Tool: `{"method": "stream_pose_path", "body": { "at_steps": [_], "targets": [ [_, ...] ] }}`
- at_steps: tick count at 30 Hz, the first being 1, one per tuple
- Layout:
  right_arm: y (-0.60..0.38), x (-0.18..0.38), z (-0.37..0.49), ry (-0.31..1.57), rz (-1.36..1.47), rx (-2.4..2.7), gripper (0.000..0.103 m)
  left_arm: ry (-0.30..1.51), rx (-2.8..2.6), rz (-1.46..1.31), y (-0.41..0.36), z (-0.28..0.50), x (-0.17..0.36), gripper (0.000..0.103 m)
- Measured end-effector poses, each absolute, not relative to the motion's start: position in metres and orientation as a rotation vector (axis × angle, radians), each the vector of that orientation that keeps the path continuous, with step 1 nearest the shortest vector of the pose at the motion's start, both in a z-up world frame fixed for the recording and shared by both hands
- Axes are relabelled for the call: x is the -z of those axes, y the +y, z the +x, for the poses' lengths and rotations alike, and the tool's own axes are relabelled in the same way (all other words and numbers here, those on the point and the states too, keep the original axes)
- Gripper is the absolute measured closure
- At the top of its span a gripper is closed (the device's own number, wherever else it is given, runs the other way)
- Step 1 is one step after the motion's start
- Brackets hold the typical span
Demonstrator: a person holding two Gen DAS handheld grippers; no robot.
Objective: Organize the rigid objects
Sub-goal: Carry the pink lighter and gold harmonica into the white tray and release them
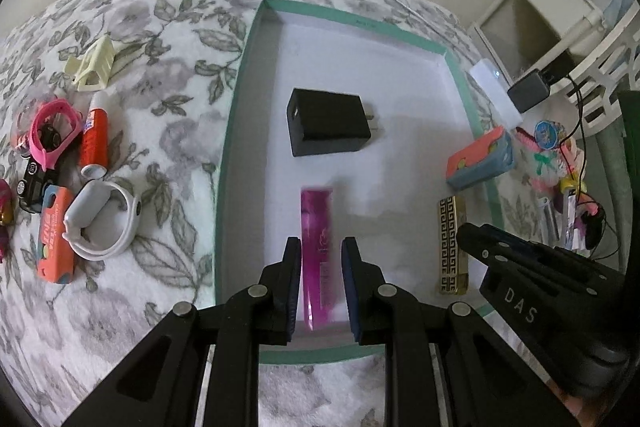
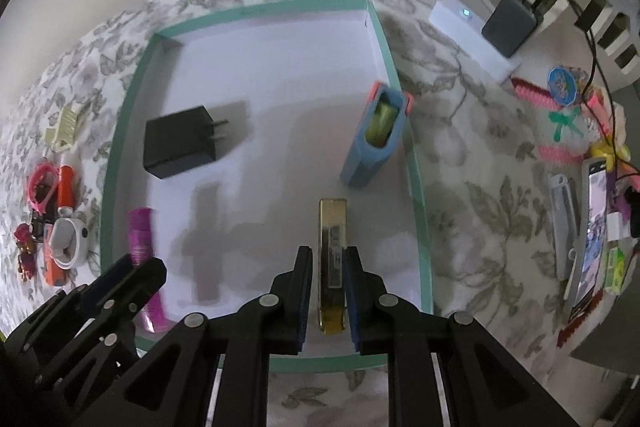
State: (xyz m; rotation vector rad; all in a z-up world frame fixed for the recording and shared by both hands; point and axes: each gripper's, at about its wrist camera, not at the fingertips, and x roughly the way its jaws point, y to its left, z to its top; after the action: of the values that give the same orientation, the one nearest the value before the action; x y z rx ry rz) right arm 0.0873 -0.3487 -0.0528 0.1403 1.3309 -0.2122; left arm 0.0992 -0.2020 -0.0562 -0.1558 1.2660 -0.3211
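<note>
Sitting on a leaf-print white cloth, a shallow teal-rimmed cardboard tray with white floor takes the middle. Left edge of cloth, outside the tray: cream plastic hair claw, pink wristband, red-orange tube with white cap, white smartwatch with looped strap, orange rectangular case. Inside the tray: black square wall charger with prongs lies mid-floor, toward the left wall. Magenta translucent lighter lies near the tray's front-left corner; left gripper has jaws clamped on its sides. Gold-and-black patterned rectangular lighter lies near the front-right of the tray floor; right gripper pads squeezed onto it. Blue case with orange trim leans against the tray's right wall, whether it touches the floor, cannot tell. Right edge of cloth: white power bank, dark grey box with cable, pink toys clutter, partly blurred
</note>
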Motion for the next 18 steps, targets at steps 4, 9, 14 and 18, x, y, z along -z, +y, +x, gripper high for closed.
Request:
{"method": "stream_pose_path", "body": {
  "at_steps": [4,9,14,18],
  "targets": [
    [-0.346,0.04,0.085,1.294,0.144,0.216,0.085,1.242,0.319,-0.186,-0.193,0.1,0.045,0.08],
    [-0.345,0.022,0.083,1.234,0.153,0.229,0.071,1.203,0.302,-0.252,-0.177,0.102,0.029,0.053],
    [-0.338,0.019,0.084,1.22,0.132,0.228,0.048,1.15,0.223,-0.292,-0.15,0.106,0.014,0.035],
    [-0.328,0.023,0.086,1.223,0.102,0.215,0.039,1.125,0.173,-0.304,-0.133,0.108,0.009,0.028]
  ]
}}
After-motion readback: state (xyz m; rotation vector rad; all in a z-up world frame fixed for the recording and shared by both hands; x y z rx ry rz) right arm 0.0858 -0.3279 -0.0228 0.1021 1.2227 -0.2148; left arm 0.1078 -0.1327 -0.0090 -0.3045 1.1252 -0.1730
